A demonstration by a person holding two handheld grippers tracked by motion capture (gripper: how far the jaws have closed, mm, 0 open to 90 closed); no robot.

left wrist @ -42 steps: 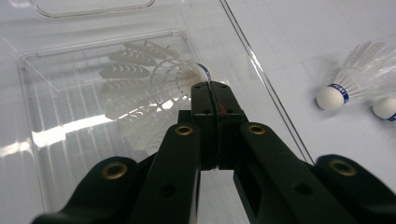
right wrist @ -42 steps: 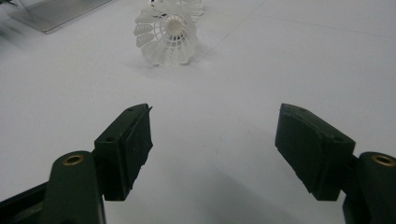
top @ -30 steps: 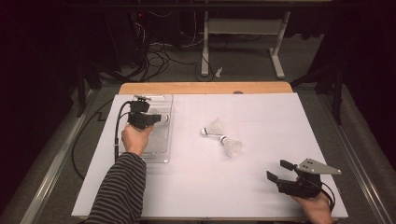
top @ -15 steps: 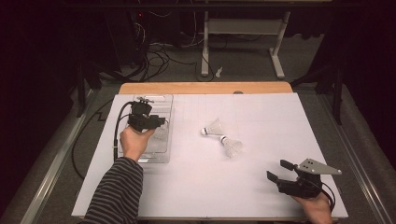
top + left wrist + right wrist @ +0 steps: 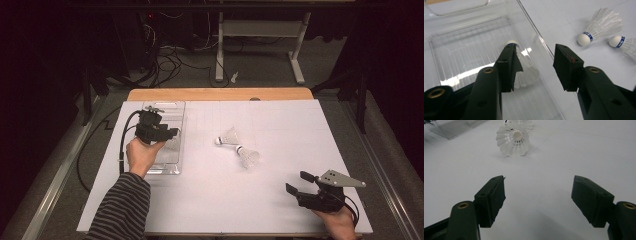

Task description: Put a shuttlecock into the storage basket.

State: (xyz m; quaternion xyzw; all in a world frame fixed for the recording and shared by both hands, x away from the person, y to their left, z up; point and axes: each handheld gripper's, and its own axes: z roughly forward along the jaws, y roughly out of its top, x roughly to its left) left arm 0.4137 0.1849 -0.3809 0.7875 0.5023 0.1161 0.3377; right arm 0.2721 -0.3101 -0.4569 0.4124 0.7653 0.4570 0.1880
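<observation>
The left gripper [image 5: 534, 67], jaws just opened with nothing between them, is held over the clear tray [image 5: 170, 167] at left of frame, where one shuttlecock [image 5: 522, 68] lies released. Two shuttlecocks [image 5: 239, 147] wait mid-frame. The right gripper [image 5: 301, 182] is kept wide open and empty, lower right.

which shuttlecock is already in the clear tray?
The shuttlecock in the tray, lying under the left gripper, whose jaws have just been opening and stand clear of it. The other two shuttlecocks lie on the white table.

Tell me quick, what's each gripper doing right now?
Left gripper: jaws just opened, holding nothing; shuttlecock lies in the clear tray.
Right gripper: open, empty.
</observation>
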